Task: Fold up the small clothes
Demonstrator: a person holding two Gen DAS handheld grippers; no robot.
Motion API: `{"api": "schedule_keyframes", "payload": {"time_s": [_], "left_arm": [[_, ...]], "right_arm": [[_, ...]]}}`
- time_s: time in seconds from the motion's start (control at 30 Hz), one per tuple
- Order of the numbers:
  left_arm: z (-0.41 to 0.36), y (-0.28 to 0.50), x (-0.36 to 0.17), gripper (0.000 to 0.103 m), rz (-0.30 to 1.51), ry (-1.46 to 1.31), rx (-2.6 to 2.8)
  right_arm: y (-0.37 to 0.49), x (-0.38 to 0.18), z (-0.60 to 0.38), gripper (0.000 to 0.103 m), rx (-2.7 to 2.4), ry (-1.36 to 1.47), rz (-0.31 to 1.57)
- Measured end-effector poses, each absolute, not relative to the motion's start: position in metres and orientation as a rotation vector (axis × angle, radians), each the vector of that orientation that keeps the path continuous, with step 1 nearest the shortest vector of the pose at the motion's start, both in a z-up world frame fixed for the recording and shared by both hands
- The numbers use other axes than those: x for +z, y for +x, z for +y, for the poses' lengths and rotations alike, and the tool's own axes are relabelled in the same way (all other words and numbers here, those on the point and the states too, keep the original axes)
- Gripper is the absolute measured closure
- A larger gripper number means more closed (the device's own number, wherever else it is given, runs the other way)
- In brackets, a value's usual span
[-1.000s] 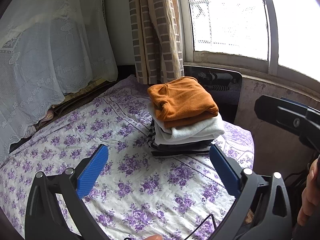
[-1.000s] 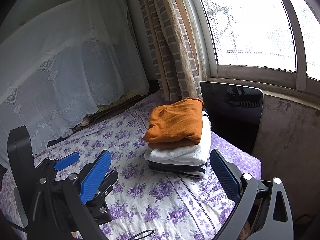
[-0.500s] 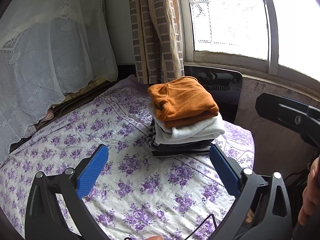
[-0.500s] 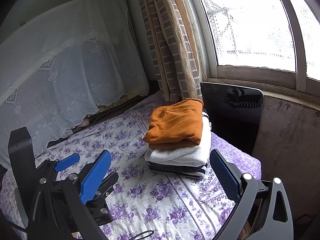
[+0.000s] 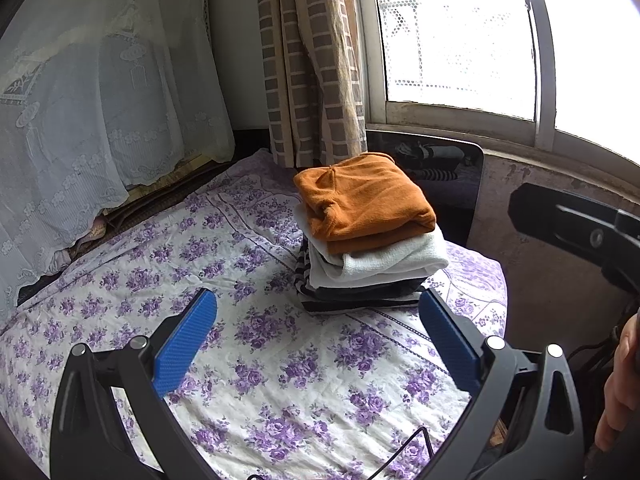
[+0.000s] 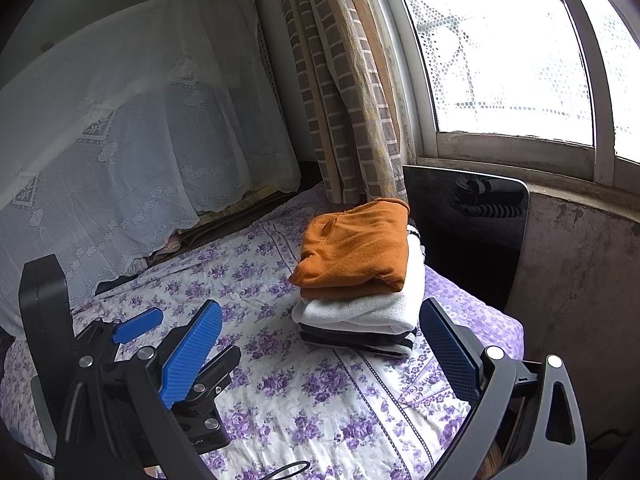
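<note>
Left wrist view: the left gripper (image 5: 318, 338) is held spread wide and empty, just short of the folded stack (image 5: 370, 232) on the floral sheet (image 5: 248, 264), orange top (image 5: 366, 196) uppermost.

Right wrist view: the right gripper (image 6: 320, 346) is likewise spread and empty, near the stack's front. No unfolded garment is seen, so the pile is probably best left untouched.

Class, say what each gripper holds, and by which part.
Nothing: the left gripper and right gripper are open and empty, short of the folded clothes.

Floral sheet (image 5: 260, 360), checked curtain (image 5: 312, 60), window (image 6: 512, 52).
</note>
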State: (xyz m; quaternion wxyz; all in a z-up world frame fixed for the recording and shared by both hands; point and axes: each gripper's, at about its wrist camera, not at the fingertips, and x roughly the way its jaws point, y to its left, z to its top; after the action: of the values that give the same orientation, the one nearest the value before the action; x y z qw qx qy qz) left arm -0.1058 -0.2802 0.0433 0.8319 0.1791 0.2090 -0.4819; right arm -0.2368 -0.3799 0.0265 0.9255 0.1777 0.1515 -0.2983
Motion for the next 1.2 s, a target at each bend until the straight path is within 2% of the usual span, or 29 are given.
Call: {"api": "schedule_keyframes", "payload": {"time_s": [1.2], "left_arm": [[-0.2747, -0.1018, 0.0449, 0.005, 0.433, 0.371, -1.024]], "right_arm": [[-0.2339, 0.0283, -0.3778, 0.004, -0.605, 0.363, 0.310]]}}
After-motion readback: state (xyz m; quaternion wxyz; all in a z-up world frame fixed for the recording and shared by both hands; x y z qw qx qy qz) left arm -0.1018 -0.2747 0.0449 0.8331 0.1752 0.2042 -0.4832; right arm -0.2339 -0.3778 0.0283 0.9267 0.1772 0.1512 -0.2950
